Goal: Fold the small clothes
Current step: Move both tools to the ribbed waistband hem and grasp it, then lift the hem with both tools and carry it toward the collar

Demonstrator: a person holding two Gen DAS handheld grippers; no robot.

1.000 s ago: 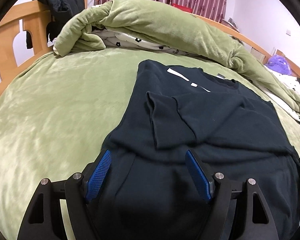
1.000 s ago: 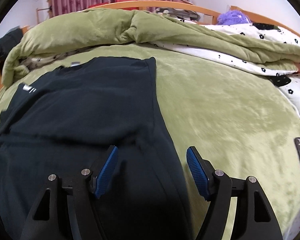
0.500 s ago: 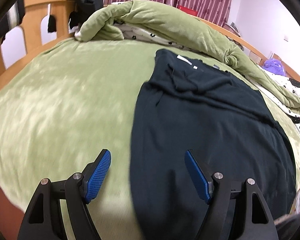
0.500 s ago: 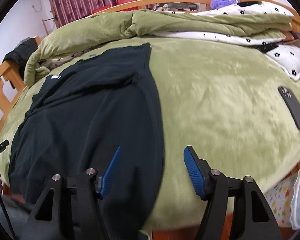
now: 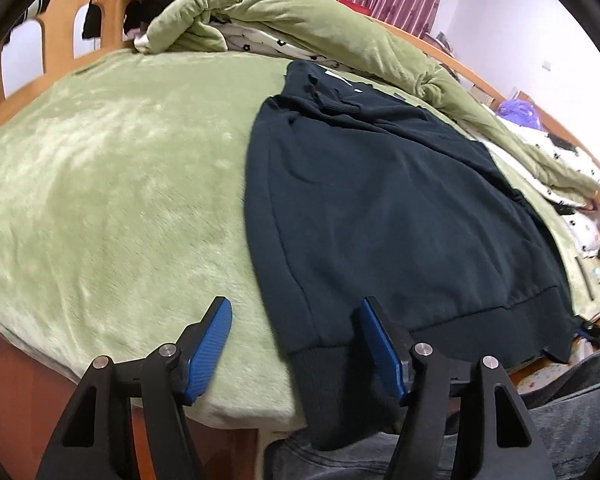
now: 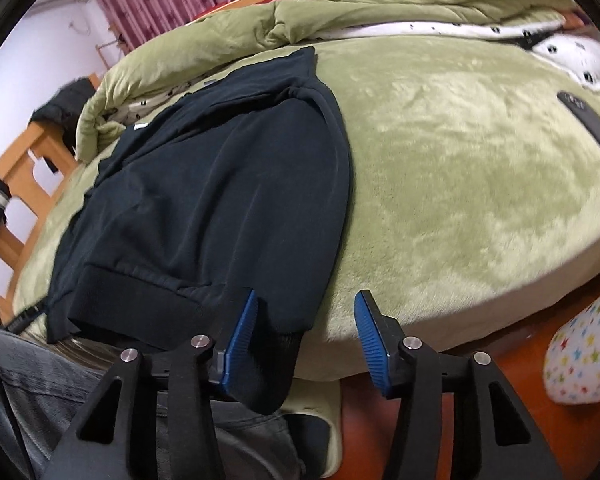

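A dark sweatshirt lies flat on the green bed, its sides already turned in toward the middle, its ribbed hem hanging just over the near edge of the mattress. The left tongs stand apart and grip nothing, placed at the hem's left corner, with one blue pad over the bedcover and the other over the cloth. The right tongs are likewise apart and empty, at the hem's right corner, where a loose tail of fabric droops below the mattress edge. The likely next step is to pinch both corners and carry the hem up toward the collar, and that is where it could slip — the pads may close on only the top layer, so the tucked-in sides fall open, or one corner may lift ahead of the other and skew the fold. The plush bedcover could also get pinched along with the cloth. A phone lies well apart on the right.
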